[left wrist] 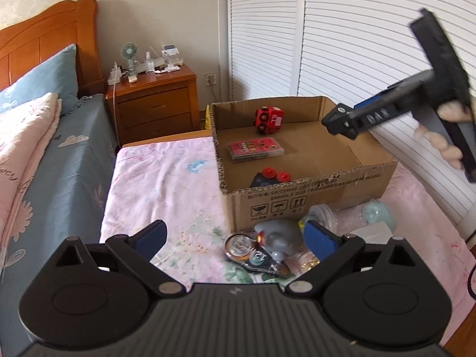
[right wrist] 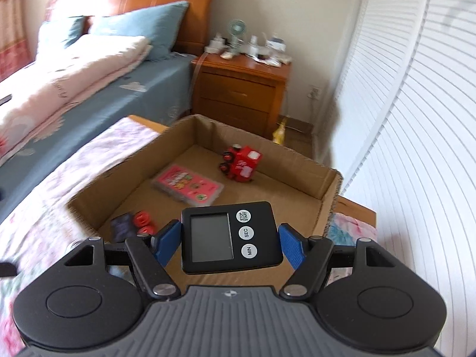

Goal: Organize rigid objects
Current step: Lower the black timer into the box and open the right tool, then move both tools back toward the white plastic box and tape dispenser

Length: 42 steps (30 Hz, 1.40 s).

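An open cardboard box (left wrist: pixel 312 190) (right wrist: pixel 330 190) sits on the pink floral cloth. Inside lie a red toy truck (left wrist: pixel 267 120) (right wrist: pixel 242 163), a pink flat case (left wrist: pixel 255 148) (right wrist: pixel 187 187) and a dark toy with red wheels (left wrist: pixel 269 177) (right wrist: pixel 134 223). My right gripper (right wrist: pixel 230 241) holds a black digital timer (right wrist: pixel 229 238) between its blue pads, over the box's near side; it also shows in the left wrist view (left wrist: pixel 342 122). My left gripper (left wrist: pixel 235 238) is open and empty, above a grey toy (left wrist: pixel 278 235) and a packaged item (left wrist: pixel 253 253) in front of the box.
Clear plastic cups (left wrist: pixel 324 217) and a pale green cup (left wrist: pixel 377 214) lie by the box's front. A bed (left wrist: pixel 44 148) lies left, a wooden nightstand (left wrist: pixel 154 101) with clutter behind, and white louvred doors (left wrist: pixel 342 29) on the right.
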Each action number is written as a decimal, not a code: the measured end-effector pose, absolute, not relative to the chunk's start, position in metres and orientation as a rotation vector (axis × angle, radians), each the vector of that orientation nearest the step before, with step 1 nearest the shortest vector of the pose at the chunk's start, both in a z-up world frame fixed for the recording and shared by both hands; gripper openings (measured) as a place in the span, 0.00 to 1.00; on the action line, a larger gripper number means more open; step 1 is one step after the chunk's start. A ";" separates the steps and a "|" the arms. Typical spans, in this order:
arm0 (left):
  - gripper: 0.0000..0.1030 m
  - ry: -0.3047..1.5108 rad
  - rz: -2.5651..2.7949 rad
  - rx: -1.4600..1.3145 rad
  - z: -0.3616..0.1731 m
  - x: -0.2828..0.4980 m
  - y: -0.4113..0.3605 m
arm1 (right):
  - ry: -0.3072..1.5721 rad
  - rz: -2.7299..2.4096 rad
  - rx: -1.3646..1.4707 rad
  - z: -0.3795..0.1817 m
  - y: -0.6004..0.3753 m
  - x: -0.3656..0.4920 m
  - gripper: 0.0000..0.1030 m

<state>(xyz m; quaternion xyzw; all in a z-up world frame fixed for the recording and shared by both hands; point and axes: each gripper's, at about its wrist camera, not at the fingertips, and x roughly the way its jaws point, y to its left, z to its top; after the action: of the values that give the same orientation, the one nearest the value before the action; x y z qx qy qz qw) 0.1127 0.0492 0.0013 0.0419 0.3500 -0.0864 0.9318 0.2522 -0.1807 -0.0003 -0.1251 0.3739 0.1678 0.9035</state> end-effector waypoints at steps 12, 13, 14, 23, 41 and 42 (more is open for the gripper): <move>0.95 0.716 -0.178 0.053 -0.001 0.109 0.059 | 0.764 0.199 -0.222 -0.003 -0.177 0.291 1.00; 0.95 0.718 -0.180 0.051 -0.001 0.109 0.059 | 0.766 0.202 -0.218 -0.001 -0.177 0.290 1.00; 0.95 0.720 -0.182 0.050 -0.001 0.108 0.059 | 0.768 0.198 -0.217 0.000 -0.177 0.289 1.00; 0.95 0.725 -0.181 0.058 0.001 0.101 0.054 | 0.786 0.172 -0.221 0.005 -0.177 0.266 1.00; 0.97 0.780 -0.139 0.067 -0.011 0.091 0.059 | 0.776 0.121 -0.089 -0.022 -0.182 0.160 1.00; 0.97 0.784 -0.144 0.073 -0.013 0.090 0.059 | 0.778 0.120 -0.077 -0.026 -0.180 0.154 1.00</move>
<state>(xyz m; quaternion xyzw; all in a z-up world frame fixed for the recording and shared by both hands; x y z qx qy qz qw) 0.0898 0.0590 -0.0128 0.0354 0.3816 -0.0700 0.9210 0.1537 -0.1805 -0.0262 -0.0376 0.3790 0.0586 0.9228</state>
